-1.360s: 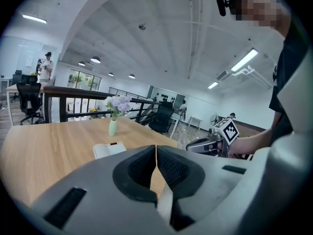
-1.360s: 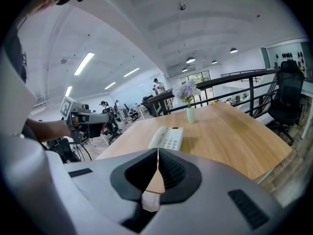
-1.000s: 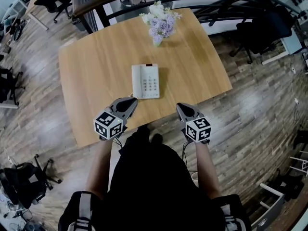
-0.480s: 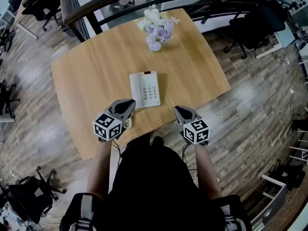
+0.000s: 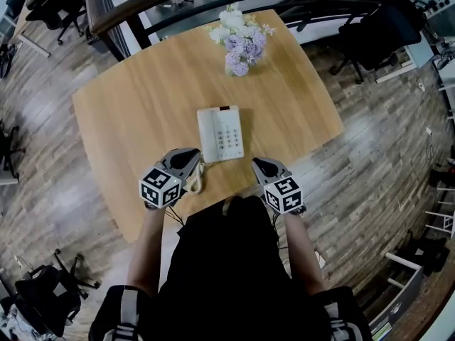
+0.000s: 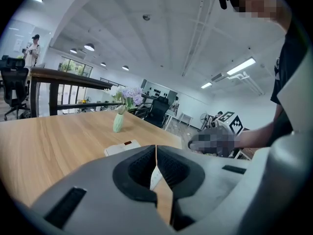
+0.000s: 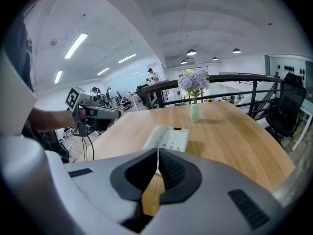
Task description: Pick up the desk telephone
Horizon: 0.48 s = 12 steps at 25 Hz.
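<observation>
A white desk telephone (image 5: 220,134) lies flat on the wooden table (image 5: 142,98), keypad up, its handset along the left side and a curled cord (image 5: 197,180) trailing toward the near edge. It also shows in the right gripper view as the telephone (image 7: 167,138) and partly in the left gripper view as the telephone (image 6: 122,147). My left gripper (image 5: 193,155) is shut and empty, just below and left of the phone, over the cord. My right gripper (image 5: 257,163) is shut and empty, near the table's front edge, below and right of the phone.
A pale green vase with lilac and white flowers (image 5: 240,38) stands at the table's far side. A dark railing (image 5: 135,9) runs behind the table. Office chairs (image 5: 377,34) stand on the wood-plank floor around it.
Both grippers have moved forward and down toward the telephone. The left one now sits over the cord, and the right one has come in over the table's front edge.
</observation>
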{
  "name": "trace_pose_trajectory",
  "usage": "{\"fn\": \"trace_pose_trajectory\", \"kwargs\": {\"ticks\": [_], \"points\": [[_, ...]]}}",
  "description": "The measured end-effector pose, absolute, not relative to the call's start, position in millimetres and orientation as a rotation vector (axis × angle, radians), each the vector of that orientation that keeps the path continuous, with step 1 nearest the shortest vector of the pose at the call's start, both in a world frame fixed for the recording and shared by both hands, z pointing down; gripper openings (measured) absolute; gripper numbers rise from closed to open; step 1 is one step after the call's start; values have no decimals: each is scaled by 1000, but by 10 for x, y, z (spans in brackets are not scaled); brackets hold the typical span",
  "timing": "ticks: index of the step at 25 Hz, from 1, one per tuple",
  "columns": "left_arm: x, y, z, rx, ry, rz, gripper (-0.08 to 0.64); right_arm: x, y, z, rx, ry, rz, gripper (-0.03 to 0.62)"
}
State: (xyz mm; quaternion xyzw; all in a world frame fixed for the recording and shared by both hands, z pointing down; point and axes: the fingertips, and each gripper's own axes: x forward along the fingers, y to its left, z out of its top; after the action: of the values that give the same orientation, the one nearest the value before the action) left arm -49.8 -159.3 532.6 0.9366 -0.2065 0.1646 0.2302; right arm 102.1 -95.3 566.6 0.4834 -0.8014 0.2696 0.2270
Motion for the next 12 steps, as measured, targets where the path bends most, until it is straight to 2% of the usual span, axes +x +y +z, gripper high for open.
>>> {"fn": "trace_pose_trajectory", "kwargs": {"ticks": [12], "points": [[-608,-1532,5475,2528,-581,464,26,883,-1010,5822,1284,-2214,776,25]]}}
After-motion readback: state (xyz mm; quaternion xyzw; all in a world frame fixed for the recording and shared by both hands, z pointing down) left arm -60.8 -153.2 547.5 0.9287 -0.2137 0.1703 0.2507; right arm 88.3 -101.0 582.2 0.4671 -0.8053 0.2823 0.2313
